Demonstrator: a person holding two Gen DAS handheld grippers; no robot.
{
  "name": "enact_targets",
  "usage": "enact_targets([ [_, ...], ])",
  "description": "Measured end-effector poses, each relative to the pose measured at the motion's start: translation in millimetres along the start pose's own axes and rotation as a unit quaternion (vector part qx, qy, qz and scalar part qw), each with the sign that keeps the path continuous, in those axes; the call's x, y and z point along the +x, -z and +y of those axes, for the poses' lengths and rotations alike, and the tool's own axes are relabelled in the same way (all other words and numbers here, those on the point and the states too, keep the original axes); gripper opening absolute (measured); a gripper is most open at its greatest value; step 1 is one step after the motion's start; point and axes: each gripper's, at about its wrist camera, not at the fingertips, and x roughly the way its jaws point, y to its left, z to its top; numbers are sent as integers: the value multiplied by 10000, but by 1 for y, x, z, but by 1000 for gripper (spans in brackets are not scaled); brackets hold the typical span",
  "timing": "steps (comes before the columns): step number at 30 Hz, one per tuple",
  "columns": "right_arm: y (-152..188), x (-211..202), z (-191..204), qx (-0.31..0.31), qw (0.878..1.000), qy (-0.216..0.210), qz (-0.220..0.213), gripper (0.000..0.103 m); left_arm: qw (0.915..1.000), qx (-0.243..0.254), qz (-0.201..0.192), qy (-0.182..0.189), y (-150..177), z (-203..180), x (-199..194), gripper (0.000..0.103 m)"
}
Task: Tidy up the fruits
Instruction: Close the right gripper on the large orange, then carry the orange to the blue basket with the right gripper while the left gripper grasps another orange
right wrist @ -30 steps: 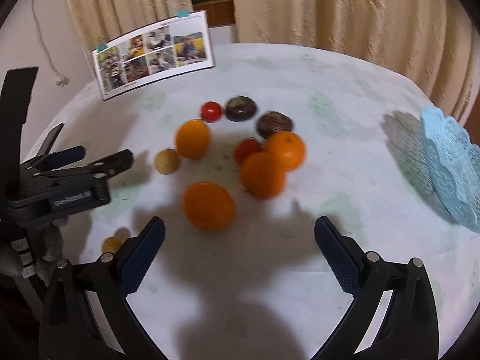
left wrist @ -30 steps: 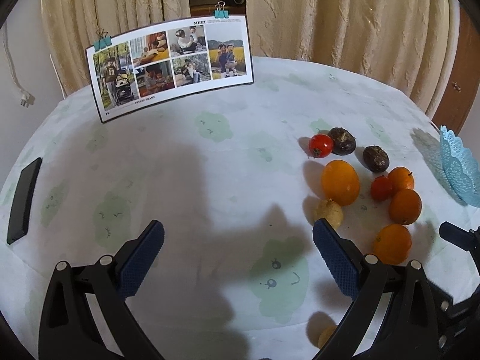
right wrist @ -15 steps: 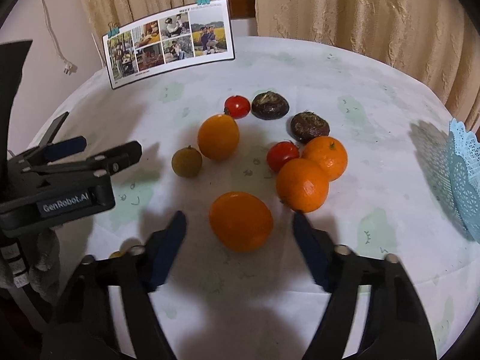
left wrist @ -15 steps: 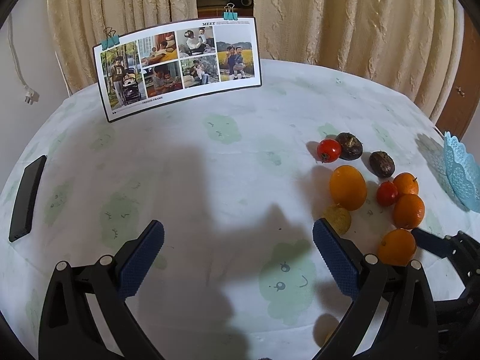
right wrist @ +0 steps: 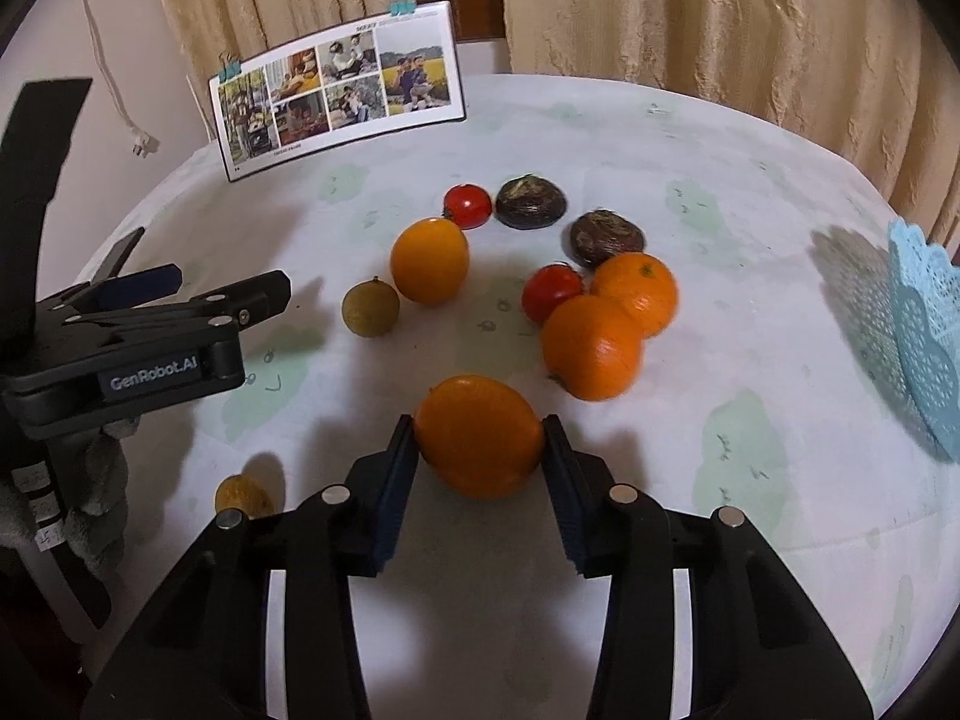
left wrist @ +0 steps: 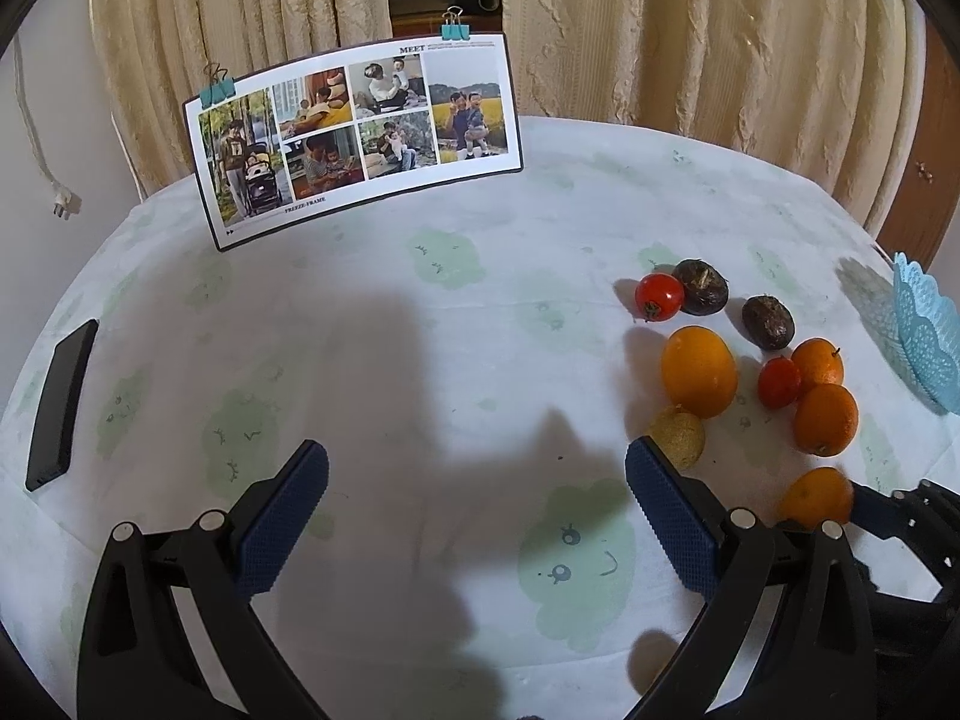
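Right gripper (right wrist: 480, 441) — jaws just closing, pads now against both flanks of the nearest orange (right wrist: 479, 437), which sits on the table (right wrist: 750, 180) toward its near edge, ahead of the fruit cluster. Grip taken across the width, likely for a lift to the blue basket (right wrist: 924, 354) at the right edge. Long axis: roughly left–right, stem end unseen. Left gripper (left wrist: 477, 510) — wide open, empty, idle.
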Motion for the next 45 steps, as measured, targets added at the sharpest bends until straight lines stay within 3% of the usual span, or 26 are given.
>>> enact_targets([
  [9, 6, -30, -31, 384, 9986, -3, -350, 43, 9993, 311, 33, 226, -13, -26, -1, 98],
  [18, 12, -21, -29, 369, 9990, -188, -151, 43, 9954, 797, 109, 513, -25, -68, 12, 96],
  [24, 10, -12, -25, 305, 9994, -137, -73, 43, 9922, 856, 399, 815, -33, -77, 35, 78],
  [29, 6, -4, -21, 246, 9996, -94, 77, 44, 9891, 752, 667, 1075, -35, -77, 51, 53],
  [33, 5, -4, -20, 225, 9997, -84, 72, 43, 9863, 650, 669, 1359, -36, -74, 50, 39],
  [35, 6, -5, -20, 235, 9997, -80, 40, 38, 9865, 637, 642, 1364, -36, -74, 46, 39],
  [45, 6, -35, -38, 578, 9978, -122, -305, 38, 9884, 666, 207, 1346, -42, -72, 14, 39],
])
